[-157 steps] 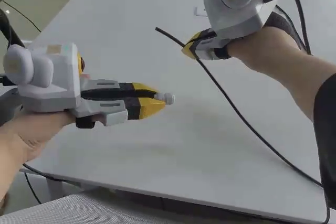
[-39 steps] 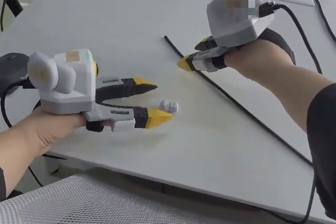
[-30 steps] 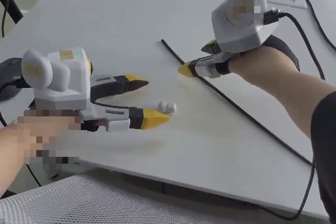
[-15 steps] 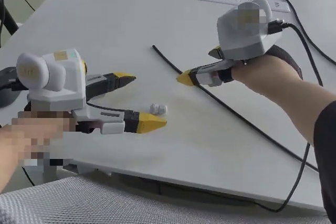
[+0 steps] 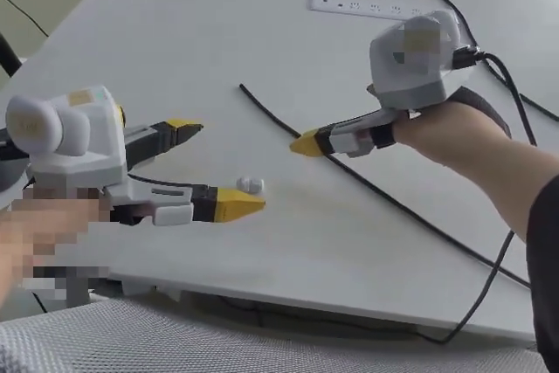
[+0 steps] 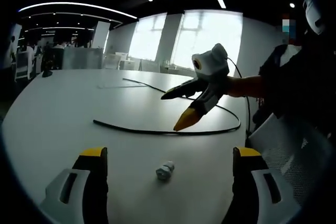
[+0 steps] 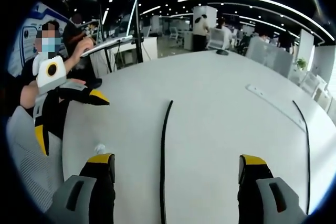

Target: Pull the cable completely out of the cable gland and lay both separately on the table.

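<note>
Matt table [image 5: 175, 32] (cable [image 5: 393, 201] smooth, plastic-sheathed).

I can read no text anywhere; the blue wall poster [image 7: 32, 17], at ten o'clock in my right gripper view, is too blurred to make out.

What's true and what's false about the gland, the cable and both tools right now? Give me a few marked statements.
1. The cable gland lies on the table, free of the cable. True.
2. The left tool is shut on the cable gland. False: it is open, and the gland lies loose on the table between its jaws.
3. The right tool is open, with the cable lying between its jaws. True.
4. The power strip touches the cable gland. False: it lies far off, beyond the cable.
</note>
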Demonstrator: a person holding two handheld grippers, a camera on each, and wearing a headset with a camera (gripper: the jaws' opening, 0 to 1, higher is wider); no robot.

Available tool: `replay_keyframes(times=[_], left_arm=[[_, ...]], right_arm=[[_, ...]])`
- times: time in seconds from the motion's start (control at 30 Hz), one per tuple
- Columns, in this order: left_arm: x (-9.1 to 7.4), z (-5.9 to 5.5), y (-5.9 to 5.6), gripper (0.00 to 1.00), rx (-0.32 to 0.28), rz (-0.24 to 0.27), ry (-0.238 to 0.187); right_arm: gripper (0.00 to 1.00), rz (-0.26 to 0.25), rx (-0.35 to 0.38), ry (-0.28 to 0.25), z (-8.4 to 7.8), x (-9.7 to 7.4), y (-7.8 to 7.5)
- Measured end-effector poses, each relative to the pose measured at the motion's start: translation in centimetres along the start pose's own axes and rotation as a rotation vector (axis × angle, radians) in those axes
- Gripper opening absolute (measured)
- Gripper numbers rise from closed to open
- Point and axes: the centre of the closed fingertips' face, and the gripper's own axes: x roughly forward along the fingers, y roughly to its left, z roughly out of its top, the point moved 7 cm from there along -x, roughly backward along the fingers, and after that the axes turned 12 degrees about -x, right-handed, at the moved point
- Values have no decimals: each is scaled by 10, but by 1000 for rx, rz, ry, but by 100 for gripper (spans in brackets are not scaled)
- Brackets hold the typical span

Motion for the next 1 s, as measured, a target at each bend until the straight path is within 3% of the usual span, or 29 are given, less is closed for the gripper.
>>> replay_keyframes(times=[0.57, 0.73, 1.0], left_arm=[[-9, 11, -5, 99, 22, 29, 16], [-10, 13, -7, 99, 48, 48, 16], [-14, 17, -12, 99, 36, 54, 3]], right_arm=[[99, -65, 57, 8, -24, -60, -7], [99, -72, 55, 11, -28, -78, -2], [99, -81, 42, -15, -32, -106, 8]])
